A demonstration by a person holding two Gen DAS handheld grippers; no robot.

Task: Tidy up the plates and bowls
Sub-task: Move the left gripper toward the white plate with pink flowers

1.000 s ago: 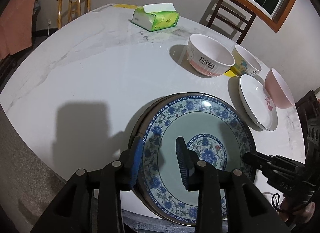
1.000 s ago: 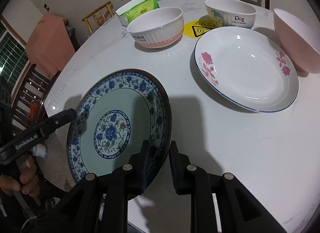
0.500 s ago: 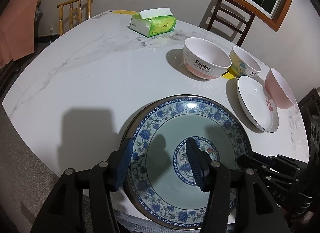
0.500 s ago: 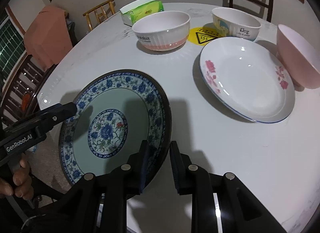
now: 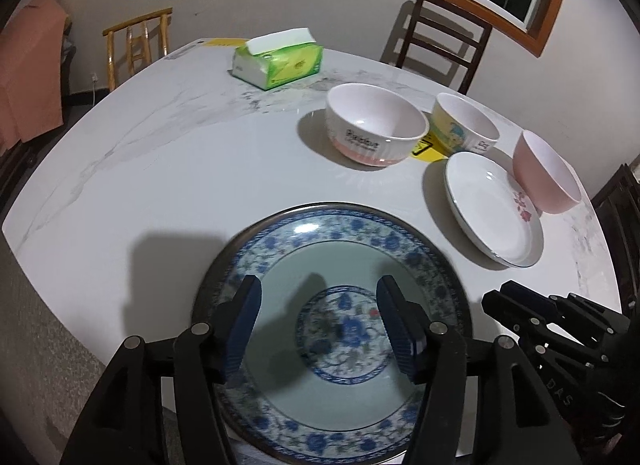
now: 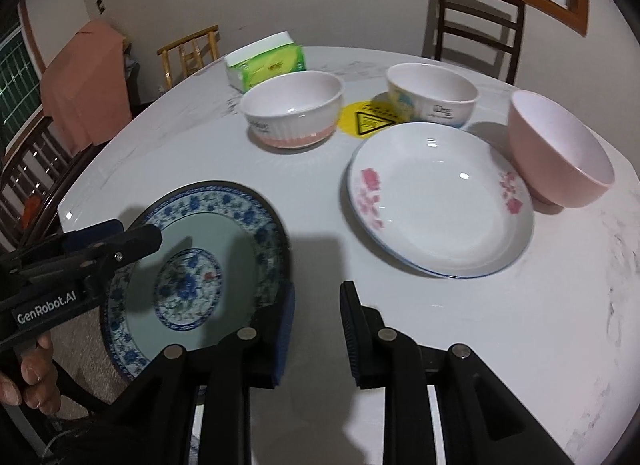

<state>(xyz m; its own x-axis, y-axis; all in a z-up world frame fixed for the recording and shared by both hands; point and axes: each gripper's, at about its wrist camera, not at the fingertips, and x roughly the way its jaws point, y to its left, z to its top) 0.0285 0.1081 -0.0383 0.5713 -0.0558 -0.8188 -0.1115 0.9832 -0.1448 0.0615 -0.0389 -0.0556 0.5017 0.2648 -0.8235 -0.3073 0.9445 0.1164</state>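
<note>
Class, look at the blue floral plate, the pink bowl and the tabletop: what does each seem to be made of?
Blue floral plate: likely glazed ceramic; glossy highlights, printed pattern.
Pink bowl: ceramic or melamine, smooth, faint sheen; cannot tell which.
Tabletop: polished marble or imitation; white with grey veining.

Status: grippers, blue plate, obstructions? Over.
Left gripper jaws just opening, clear above blue plate. Right gripper slightly open at rim, empty. Plate overhangs table edge; nothing blocking.
</note>
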